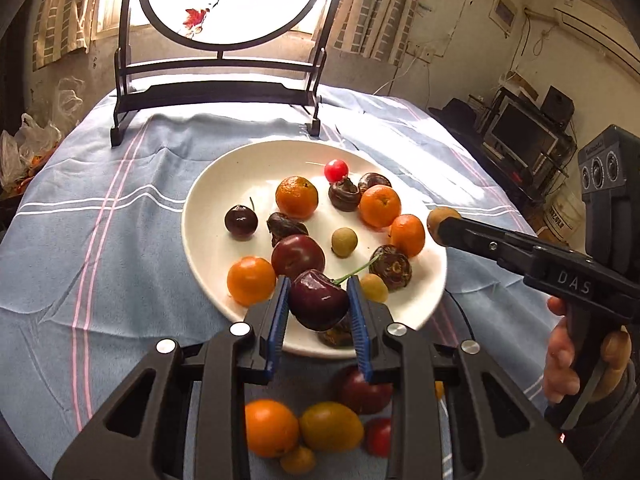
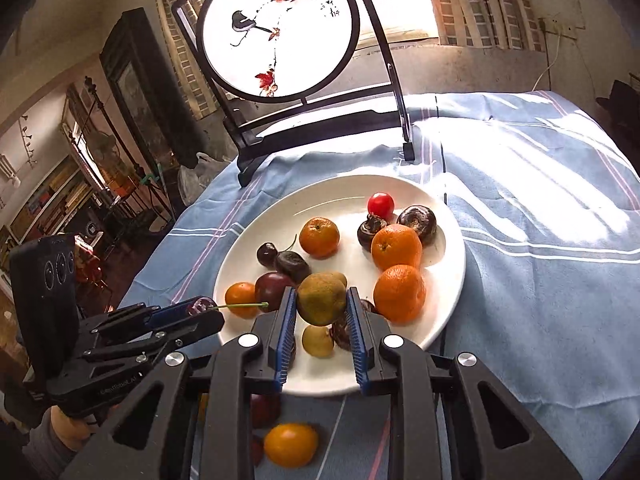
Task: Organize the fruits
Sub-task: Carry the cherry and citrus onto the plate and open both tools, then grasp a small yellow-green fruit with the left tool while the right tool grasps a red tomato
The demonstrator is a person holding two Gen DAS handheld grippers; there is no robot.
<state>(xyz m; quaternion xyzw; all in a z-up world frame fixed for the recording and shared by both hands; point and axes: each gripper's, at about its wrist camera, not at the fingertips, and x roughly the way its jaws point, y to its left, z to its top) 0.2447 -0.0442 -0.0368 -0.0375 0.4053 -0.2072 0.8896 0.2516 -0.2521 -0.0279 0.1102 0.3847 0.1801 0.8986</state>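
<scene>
Both grippers hold fruit above plate (image 1: 208, 248) rim.

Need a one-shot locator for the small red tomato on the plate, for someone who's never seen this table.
Start at the round painted screen standing at the back of the blue tablecloth; the white plate lies just in front. On the plate's far edge, nearest the screen, sits the cherry tomato, beside two dark brown chestnuts. It is the only bright, glossy red fruit there.

Both wrist cameras look steeply down, close over one plate (image 1: 208, 240).
</scene>
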